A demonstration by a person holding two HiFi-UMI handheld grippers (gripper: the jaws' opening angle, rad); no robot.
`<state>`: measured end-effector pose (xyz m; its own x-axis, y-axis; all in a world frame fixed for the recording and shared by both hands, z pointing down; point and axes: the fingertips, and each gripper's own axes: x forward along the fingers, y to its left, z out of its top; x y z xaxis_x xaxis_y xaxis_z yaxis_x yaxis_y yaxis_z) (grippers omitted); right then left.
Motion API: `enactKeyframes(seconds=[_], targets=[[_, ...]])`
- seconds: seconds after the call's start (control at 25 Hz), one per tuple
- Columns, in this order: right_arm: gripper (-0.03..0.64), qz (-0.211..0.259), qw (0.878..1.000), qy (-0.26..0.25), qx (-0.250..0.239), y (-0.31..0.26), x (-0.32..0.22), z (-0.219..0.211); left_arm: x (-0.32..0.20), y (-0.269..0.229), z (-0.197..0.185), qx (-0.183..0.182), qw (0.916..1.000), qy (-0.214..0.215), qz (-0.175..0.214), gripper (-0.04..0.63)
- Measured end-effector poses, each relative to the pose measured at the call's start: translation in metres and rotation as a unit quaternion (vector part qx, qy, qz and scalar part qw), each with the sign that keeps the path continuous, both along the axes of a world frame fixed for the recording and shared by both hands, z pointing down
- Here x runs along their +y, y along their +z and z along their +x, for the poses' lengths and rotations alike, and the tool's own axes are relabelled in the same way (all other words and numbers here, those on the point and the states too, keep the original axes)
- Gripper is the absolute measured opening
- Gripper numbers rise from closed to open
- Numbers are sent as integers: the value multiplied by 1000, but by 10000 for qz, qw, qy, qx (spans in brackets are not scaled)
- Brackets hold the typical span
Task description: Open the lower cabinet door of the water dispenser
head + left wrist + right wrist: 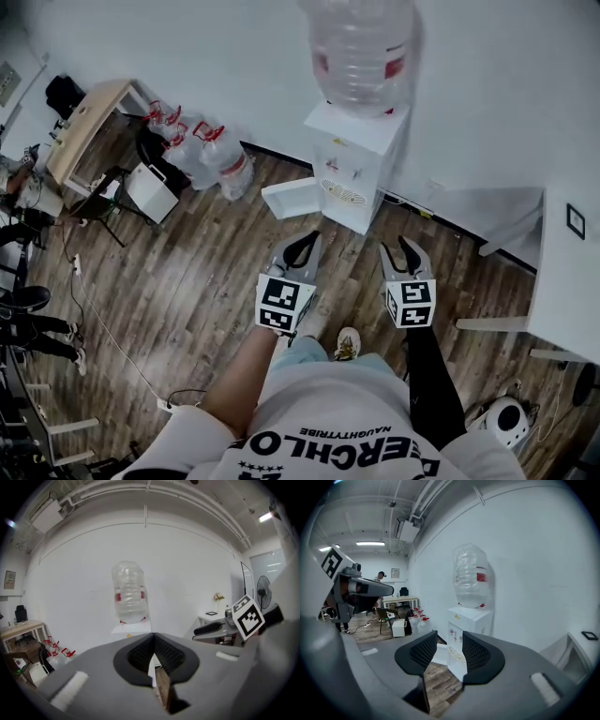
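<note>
White water dispenser (352, 164) stands far ahead, its lower cabinet door (291, 199) hanging open leftward; left tongs (304, 246) pinched together, empty; right tongs (405, 251) parted, empty.

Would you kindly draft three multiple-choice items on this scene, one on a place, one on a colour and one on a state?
1. In the head view, where do the spare bottles stand from the water dispenser?
A to its left; B to its right; C beside the person's feet.
2. The spare bottles' caps are:
A blue; B red; C green.
3. The dispenser's lower cabinet door is:
A shut flush; B swung open; C hidden behind bottles.

Key:
1 A, they cluster by the wall left of it.
2 B, red shows on each top.
3 B, its white panel juts out sideways from the base.
</note>
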<state>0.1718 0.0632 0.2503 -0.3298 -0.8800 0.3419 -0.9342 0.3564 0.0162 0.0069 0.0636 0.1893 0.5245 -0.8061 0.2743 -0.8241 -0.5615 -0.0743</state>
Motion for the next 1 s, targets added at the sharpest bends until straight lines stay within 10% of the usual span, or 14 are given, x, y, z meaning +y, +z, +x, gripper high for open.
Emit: enactKeyframes(seconds=[1.0], targets=[[169, 646, 9910, 1164, 121, -66, 125, -104, 68, -55, -105, 231, 9915, 1139, 580, 57]])
